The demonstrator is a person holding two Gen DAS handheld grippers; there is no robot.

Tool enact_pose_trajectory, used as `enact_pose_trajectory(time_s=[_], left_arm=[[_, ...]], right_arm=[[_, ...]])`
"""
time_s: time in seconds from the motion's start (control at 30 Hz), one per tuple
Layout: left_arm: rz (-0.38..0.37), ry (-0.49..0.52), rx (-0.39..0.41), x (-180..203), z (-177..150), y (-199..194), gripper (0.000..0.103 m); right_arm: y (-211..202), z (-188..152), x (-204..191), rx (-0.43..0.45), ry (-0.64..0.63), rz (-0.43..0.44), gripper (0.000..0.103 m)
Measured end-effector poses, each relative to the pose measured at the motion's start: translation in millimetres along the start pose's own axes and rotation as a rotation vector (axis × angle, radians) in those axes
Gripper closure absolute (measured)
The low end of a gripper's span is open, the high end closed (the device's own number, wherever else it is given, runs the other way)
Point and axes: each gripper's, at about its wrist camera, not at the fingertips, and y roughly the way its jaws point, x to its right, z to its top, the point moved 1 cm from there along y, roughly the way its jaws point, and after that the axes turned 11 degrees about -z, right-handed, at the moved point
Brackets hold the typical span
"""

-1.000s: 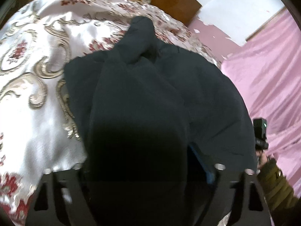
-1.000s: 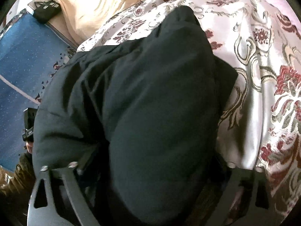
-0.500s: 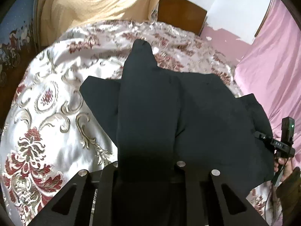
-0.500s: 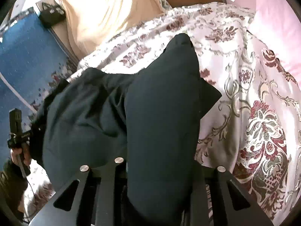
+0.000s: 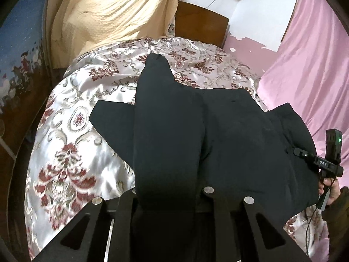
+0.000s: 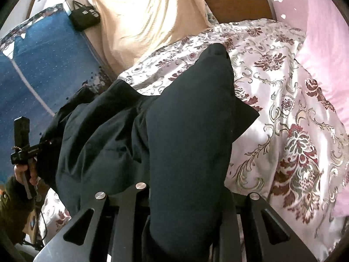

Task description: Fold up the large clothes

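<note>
- Two grippers share one load: a dark garment (image 5: 240, 135) spread across the bed (image 5: 72, 152) with its floral satin cover, cream cloth (image 5: 113, 13) and pink sheet (image 5: 316, 69) beyond it.
- Since a second ago you have pulled both tools up and back; the bed was crowding the lens then, and now the headboard (image 5: 200, 26) and walls show. The garment has gone from a bunched heap to long taut panels, so I judge the lift has straightened it for the next fold.
- Your left gripper (image 5: 170, 198) has its jaws drawn close on a thick fold of the garment, which runs up from between them toward the far tip.
- Your right gripper (image 6: 185, 192) likewise has its jaws pinched on a bulky fold; the rest hangs off to its left.
- In the right wrist view the other tool sits at the garment's far left edge, so the cloth spans between your two holds.
- A small black bag (image 6: 84, 18) sits on the blue surface (image 6: 43, 69), well apart from the work.
</note>
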Motion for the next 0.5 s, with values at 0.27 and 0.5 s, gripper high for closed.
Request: enact_pose_trajectory(time_s=[0.27, 0.5], left_arm=[[-0.003, -0.057, -0.032, -9.8, -49.5, -12.6, 0.084], [0.02, -0.098, -0.061, -23.8, -95.1, 7.3, 0.083]], right_arm=[[-24.8, -35.2, -13.5, -0.03, -0.017, -0.011, 0.083], [-5.0, -78.2, -8.2, -0.092, 0.006, -0.074, 0.081]])
